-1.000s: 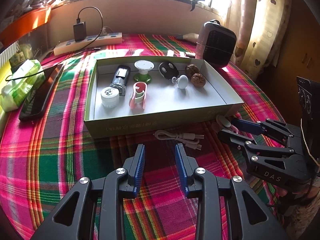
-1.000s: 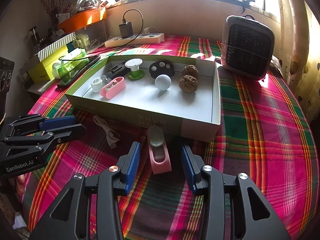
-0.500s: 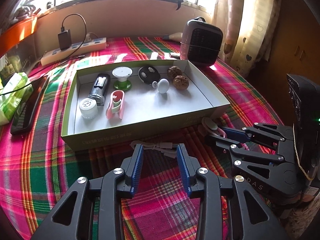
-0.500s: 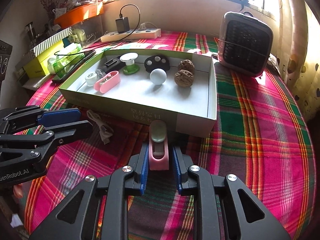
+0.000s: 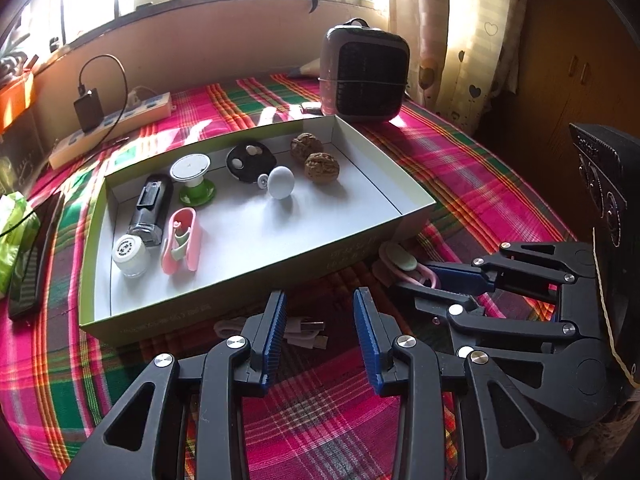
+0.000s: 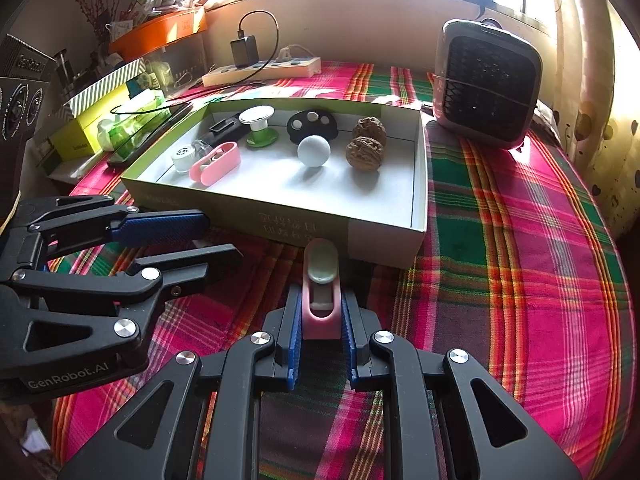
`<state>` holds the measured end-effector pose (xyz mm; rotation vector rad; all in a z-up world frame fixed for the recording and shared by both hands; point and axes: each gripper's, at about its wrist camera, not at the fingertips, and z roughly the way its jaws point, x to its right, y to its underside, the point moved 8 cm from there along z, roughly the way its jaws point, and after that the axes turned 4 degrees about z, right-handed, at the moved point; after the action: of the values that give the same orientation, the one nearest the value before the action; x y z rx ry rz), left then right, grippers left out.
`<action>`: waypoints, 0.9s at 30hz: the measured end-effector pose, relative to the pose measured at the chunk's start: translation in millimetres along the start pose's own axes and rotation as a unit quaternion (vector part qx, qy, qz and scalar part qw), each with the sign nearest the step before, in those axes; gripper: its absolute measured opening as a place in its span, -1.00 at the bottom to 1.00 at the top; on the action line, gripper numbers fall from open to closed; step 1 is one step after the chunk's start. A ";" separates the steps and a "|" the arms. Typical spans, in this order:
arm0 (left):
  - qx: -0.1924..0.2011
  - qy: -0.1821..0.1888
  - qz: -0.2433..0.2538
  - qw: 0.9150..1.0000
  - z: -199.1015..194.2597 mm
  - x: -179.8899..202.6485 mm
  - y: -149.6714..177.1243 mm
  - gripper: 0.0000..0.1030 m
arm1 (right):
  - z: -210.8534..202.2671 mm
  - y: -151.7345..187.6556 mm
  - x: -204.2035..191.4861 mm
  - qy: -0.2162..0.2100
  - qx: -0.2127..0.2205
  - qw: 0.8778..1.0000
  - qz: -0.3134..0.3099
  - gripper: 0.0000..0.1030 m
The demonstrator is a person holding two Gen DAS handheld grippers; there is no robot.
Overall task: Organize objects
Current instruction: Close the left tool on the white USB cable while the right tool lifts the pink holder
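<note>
My right gripper (image 6: 320,312) is shut on a pink clip with a pale green pad (image 6: 321,292), just in front of the green-sided box (image 6: 280,224); the clip also shows in the left wrist view (image 5: 402,266). My left gripper (image 5: 319,312) is open and empty over a white USB cable (image 5: 304,330) lying on the cloth before the box (image 5: 256,300). In the box lie a second pink clip (image 5: 181,240), a white ball (image 5: 281,182), two walnuts (image 5: 321,167), a black case (image 5: 250,162), a green-and-white spool (image 5: 192,180), a black lighter-like bottle (image 5: 151,208) and a small white cap (image 5: 129,254).
A grey fan heater (image 6: 486,82) stands behind the box at right. A power strip with charger (image 6: 262,68) lies at the back. A phone (image 5: 34,264) and green tissue pack (image 5: 14,232) lie left of the box. Plaid cloth (image 6: 520,260) covers the table.
My right gripper has closed on the pink clip. My left gripper has moved forward over the white cable and stays open.
</note>
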<state>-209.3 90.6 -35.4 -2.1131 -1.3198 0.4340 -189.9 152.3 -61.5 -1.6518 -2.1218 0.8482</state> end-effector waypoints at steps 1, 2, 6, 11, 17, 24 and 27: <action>0.000 0.002 0.001 1.000 0.5 0.7 0.4 -0.37 | -0.1 0.1 0.6 0.002 0.000 1.000 0.001 -0.64; -0.001 0.005 0.001 1.000 0.9 1.1 0.5 -0.37 | -0.2 0.4 1.4 0.001 0.000 1.000 0.003 -0.64; -0.006 0.009 0.006 1.000 -1.3 2.8 3.2 -0.36 | -0.1 0.2 2.2 -0.001 0.000 1.000 0.005 -0.64; -0.013 0.017 0.015 1.000 -8.3 4.0 13.3 -0.37 | -0.7 0.5 3.5 -0.003 0.001 1.000 0.008 -0.64; -0.024 0.003 0.018 1.000 -15.2 -1.9 26.6 -0.37 | -1.1 0.3 3.2 -0.004 0.001 1.000 0.010 -0.64; -0.039 -0.023 0.016 0.999 -18.3 -11.8 40.8 -0.37 | -1.4 0.5 3.9 -0.004 0.001 1.000 0.010 -0.64; -0.036 -0.028 0.000 0.999 -16.3 -18.5 36.1 -0.37 | -1.8 0.8 4.4 -0.003 0.001 1.000 0.008 -0.64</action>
<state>-183.4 57.2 -46.9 -2.1742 -1.3878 0.4547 -189.5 157.0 -61.0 -1.6703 -2.1127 0.8612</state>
